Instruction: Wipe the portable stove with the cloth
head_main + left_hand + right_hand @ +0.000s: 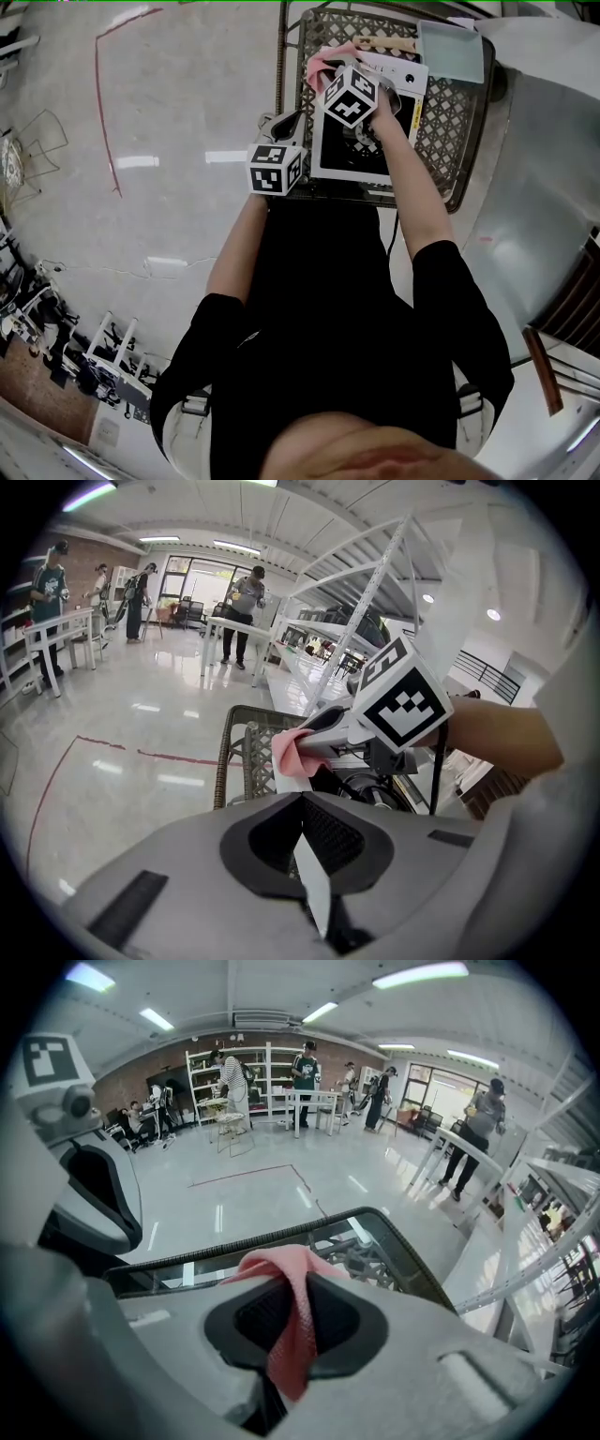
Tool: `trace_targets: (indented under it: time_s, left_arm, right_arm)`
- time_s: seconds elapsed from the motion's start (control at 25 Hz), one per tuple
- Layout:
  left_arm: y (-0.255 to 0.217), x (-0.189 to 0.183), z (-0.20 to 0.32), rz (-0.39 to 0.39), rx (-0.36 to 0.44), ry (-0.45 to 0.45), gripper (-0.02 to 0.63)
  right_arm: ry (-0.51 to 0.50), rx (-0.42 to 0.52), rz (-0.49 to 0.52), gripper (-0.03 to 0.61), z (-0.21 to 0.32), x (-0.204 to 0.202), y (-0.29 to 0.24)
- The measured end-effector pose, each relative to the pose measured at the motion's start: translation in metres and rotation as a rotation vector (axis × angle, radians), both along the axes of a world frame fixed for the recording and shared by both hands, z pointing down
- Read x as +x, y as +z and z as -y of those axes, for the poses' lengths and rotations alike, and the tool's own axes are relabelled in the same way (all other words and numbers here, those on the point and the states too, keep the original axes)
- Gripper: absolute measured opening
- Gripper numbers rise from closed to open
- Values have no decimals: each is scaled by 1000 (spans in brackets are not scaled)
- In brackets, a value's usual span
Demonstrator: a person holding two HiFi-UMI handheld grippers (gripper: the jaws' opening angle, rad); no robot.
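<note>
The white portable stove (339,155) lies on a dark wicker table (452,105). My right gripper (328,75) is over the stove's far left corner, shut on a pink cloth (319,66). In the right gripper view the cloth (298,1316) hangs pinched between the jaws of that gripper (291,1340). My left gripper (298,124) is at the stove's left side. In its own view this gripper (314,878) is shut on a thin white edge (309,869) that looks like the stove's rim. The cloth (289,752) and the black burner (361,785) show ahead of it.
A pale blue-grey tray (452,49) and a wooden item (384,42) sit at the table's far end. A red line (101,103) runs over the shiny floor to the left. Several people and white tables (234,625) stand far off in the hall.
</note>
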State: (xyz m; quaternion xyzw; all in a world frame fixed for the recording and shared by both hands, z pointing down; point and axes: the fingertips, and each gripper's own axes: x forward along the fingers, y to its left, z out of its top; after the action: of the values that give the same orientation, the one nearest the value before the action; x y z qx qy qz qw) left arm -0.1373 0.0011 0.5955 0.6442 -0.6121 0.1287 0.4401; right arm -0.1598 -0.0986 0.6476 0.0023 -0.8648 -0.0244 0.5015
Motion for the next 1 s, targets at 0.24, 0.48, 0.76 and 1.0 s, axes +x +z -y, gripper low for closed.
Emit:
trace_targets:
  time_s: [0.24, 0.48, 0.76, 1.0]
  left_arm:
    - [-4, -3, 0, 8, -3, 4, 0]
    - [-7, 9, 12, -3, 20, 22, 0]
    - [-10, 19, 30, -25, 44, 21, 0]
    - [-3, 18, 30, -43, 37, 34, 0]
  right_arm:
    - [17, -25, 62, 32, -2, -3, -17]
    - [148, -96, 230, 32, 28, 3, -73]
    - [173, -76, 229, 32, 71, 8, -94]
    - [74, -183, 117, 38, 60, -5, -44]
